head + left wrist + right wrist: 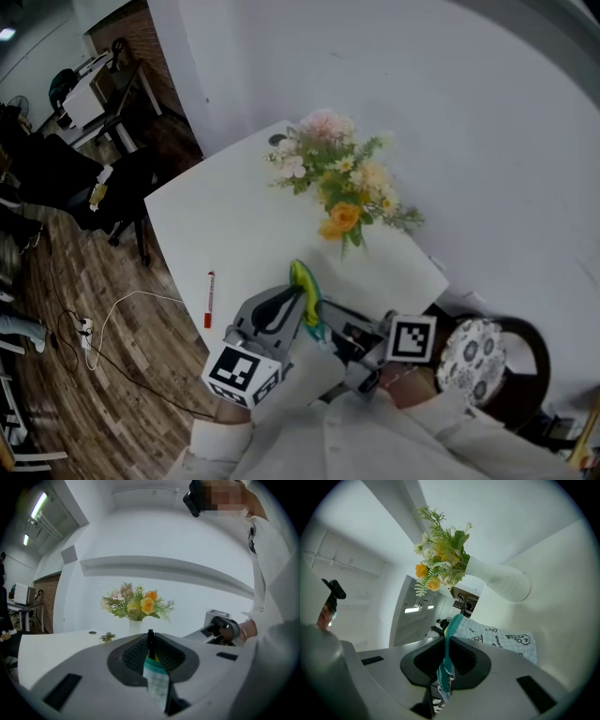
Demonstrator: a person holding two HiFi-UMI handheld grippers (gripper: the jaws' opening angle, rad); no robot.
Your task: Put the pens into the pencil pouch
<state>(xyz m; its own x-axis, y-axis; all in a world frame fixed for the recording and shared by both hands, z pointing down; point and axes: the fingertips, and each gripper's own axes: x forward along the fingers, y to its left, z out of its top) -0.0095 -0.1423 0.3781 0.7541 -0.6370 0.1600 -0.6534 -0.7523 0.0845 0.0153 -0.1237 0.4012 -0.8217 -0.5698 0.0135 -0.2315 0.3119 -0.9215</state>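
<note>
The pencil pouch [302, 279], with a green-teal rim and pale checked fabric [499, 639], hangs above the near edge of the white table [234, 216], held between both grippers. My left gripper [296, 302] is shut on its teal rim [152, 663]. A thin black tip [151, 641] stands up between those jaws; I cannot tell whether it is a pen or a zip pull. From the right, my right gripper [325, 321] is shut on the pouch's rim [446, 660]. One red pen [210, 298] lies on the table, left of the grippers.
A white vase of yellow and pink flowers [342, 202] stands on the table behind the pouch. A chair with a patterned cushion [473, 356] is at the right. A cable and power strip [86, 330] lie on the wood floor at the left.
</note>
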